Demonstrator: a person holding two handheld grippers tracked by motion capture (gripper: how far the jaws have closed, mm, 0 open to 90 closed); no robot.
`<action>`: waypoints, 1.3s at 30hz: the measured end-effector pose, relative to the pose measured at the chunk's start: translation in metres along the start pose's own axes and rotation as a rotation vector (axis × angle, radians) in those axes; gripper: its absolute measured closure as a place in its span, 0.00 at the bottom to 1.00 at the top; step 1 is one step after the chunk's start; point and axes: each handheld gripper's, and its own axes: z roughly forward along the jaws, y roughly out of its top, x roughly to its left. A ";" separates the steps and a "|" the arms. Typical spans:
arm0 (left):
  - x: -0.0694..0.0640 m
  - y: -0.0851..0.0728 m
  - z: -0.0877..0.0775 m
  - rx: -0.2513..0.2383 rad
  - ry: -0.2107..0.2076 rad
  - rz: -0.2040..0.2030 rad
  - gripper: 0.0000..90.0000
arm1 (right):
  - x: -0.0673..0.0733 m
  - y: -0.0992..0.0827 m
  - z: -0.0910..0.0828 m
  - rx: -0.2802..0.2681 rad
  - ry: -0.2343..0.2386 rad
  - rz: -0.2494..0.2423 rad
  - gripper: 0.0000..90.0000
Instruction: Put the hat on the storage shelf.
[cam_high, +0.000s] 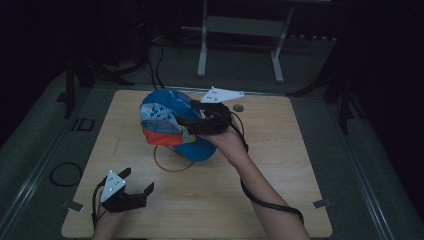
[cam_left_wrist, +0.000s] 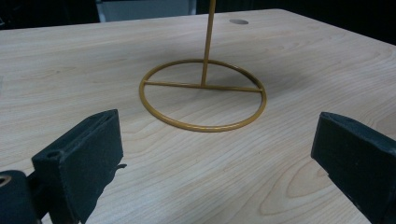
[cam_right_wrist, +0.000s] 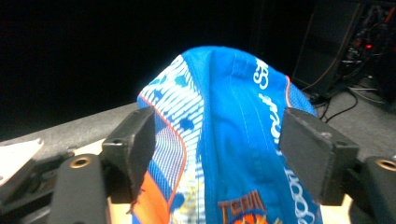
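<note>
A blue cap (cam_high: 161, 120) with white, orange and patterned panels sits over a gold wire stand, whose ring base (cam_high: 167, 169) rests on the wooden table (cam_high: 285, 160). My right gripper (cam_high: 186, 113) is at the cap's right side. In the right gripper view it is open (cam_right_wrist: 217, 135), one jaw on each side of the cap's crown (cam_right_wrist: 233, 107). I cannot tell whether the pads touch the fabric. My left gripper (cam_high: 139, 179) hovers open near the front left of the table, holding nothing. In the left gripper view the stand (cam_left_wrist: 204, 128) lies ahead of it (cam_left_wrist: 215, 154).
A small round hole (cam_high: 238, 107) marks the table's far side. A black cable trails from my right forearm across the table. On the floor, a cable loop (cam_high: 65, 173) lies at left and a white metal frame (cam_high: 240, 30) stands beyond.
</note>
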 end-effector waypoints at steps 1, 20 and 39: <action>0.000 0.000 0.000 0.000 0.000 0.000 0.03 | -0.001 -0.002 -0.001 0.000 0.005 0.005 0.26; -0.004 -0.002 0.004 0.007 -0.041 0.016 0.03 | -0.019 -0.044 -0.042 -0.004 0.015 -0.016 0.16; -0.004 -0.003 0.005 0.008 -0.029 0.006 0.03 | -0.025 -0.096 -0.080 -0.016 -0.027 -0.002 0.16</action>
